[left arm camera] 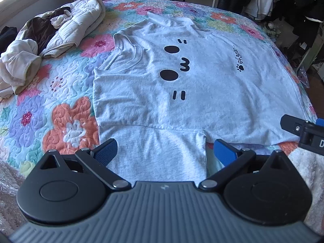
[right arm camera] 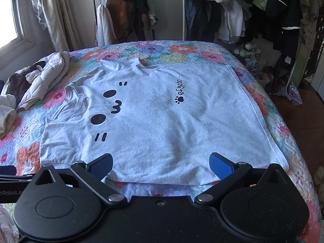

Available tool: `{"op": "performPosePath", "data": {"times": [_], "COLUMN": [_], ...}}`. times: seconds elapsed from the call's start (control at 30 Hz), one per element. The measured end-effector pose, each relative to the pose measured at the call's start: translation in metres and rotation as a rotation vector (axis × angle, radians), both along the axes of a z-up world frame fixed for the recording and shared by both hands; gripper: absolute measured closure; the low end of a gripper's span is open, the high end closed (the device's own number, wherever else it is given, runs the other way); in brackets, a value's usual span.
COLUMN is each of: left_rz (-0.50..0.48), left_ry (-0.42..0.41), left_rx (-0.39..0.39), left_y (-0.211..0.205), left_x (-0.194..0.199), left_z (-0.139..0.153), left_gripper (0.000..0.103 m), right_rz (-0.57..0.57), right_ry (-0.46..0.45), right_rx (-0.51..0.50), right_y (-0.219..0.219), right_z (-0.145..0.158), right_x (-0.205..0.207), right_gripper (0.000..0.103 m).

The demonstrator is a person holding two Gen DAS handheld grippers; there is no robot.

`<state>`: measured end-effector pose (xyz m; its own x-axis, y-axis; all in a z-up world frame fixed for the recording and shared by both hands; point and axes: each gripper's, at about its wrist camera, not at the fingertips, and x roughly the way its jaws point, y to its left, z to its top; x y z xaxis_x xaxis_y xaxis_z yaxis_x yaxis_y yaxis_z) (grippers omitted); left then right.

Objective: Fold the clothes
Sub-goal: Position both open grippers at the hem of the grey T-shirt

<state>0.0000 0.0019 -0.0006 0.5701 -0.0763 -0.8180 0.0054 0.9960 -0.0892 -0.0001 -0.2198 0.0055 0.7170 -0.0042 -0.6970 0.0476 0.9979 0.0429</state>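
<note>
- Far left on the floral quilted bed point(left arm camera: 66, 121) there's a pile of cream and brown clothes point(left arm camera: 50, 40), well clear of the work, so I'd leave it alone.
- The light grey cotton t-shirt with the black cat-face print point(left arm camera: 182, 81) lies flat on the bed, collar to the left, hem to the right, near sleeve pointing at the cameras.
- Left tongs point(left arm camera: 166, 151) are spread wide over that near sleeve, gripping nothing. I'd pinch up by the shoulder seam, catching both layers.
- Right tongs point(right arm camera: 161, 163) are spread apart too, hovering over the near side edge toward the hem. Grab that edge, then lift both together and keep the fabric taut so the fold lands straight.
</note>
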Motion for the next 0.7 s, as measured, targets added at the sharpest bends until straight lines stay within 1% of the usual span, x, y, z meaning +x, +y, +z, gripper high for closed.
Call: {"op": "performPosePath", "data": {"times": [0.17,0.2,0.23,0.37,0.5,0.7], "left_rz": [-0.017,-0.015,-0.014,-0.031,-0.045,-0.059], "left_ry": [-0.008,-0.020,-0.030,-0.049,-0.075,-0.059], "left_rx": [-0.018,0.013,0.013,0.016,0.002,0.002], "left_y": [0.009,0.002,0.002,0.001,0.000,-0.004], "left_x": [0.000,-0.003,-0.005,-0.009,-0.014,-0.013], "left_z": [-0.003,-0.003,-0.003,0.007,0.014,0.011], "left_gripper": [0.000,0.000,0.000,0.000,0.000,0.000], "right_rz": [-0.021,-0.020,-0.018,-0.015,-0.001,-0.002], "right_ry": [-0.013,-0.010,-0.009,0.009,0.018,0.042], "right_rx": [-0.017,-0.025,-0.032,-0.071,-0.072,-0.076], "right_y": [0.001,0.003,0.004,0.010,0.010,0.008], "right_z": [-0.001,0.000,0.003,0.013,0.016,0.014], "right_x": [-0.002,0.000,0.000,-0.006,-0.008,-0.006], "right_gripper": [0.000,0.000,0.000,0.000,0.000,0.000]}}
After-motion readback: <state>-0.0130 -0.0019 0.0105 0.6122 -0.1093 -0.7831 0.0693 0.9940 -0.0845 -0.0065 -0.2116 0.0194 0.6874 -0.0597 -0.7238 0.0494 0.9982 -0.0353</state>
